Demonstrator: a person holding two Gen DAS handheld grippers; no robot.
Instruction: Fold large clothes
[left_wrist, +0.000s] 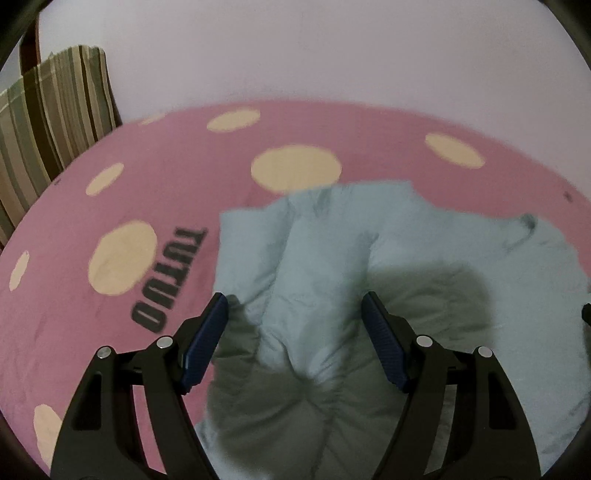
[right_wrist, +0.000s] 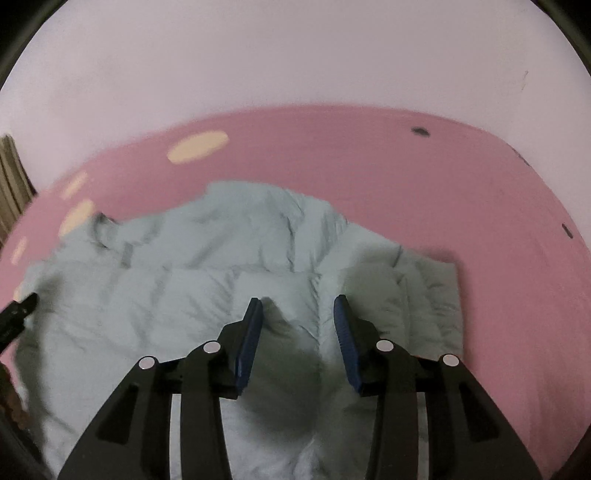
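Observation:
A pale blue-grey puffy jacket (left_wrist: 332, 258) lies spread and rumpled on a pink bedsheet (left_wrist: 74, 332) with cream dots. My left gripper (left_wrist: 295, 299) is open, hovering over the jacket's left part, its left finger near the jacket's edge. The jacket (right_wrist: 184, 266) also fills the right wrist view, a sleeve or side panel folded at its right (right_wrist: 428, 291). My right gripper (right_wrist: 298, 302) is open above the jacket's middle, holding nothing. The left gripper's tip (right_wrist: 22, 306) shows at the left edge of the right wrist view.
A striped pillow or cushion (left_wrist: 55, 122) stands at the bed's far left against a pale wall (left_wrist: 332, 55). Black letters (left_wrist: 166, 280) are printed on the sheet left of the jacket. Bare pink sheet (right_wrist: 517, 295) lies right of the jacket.

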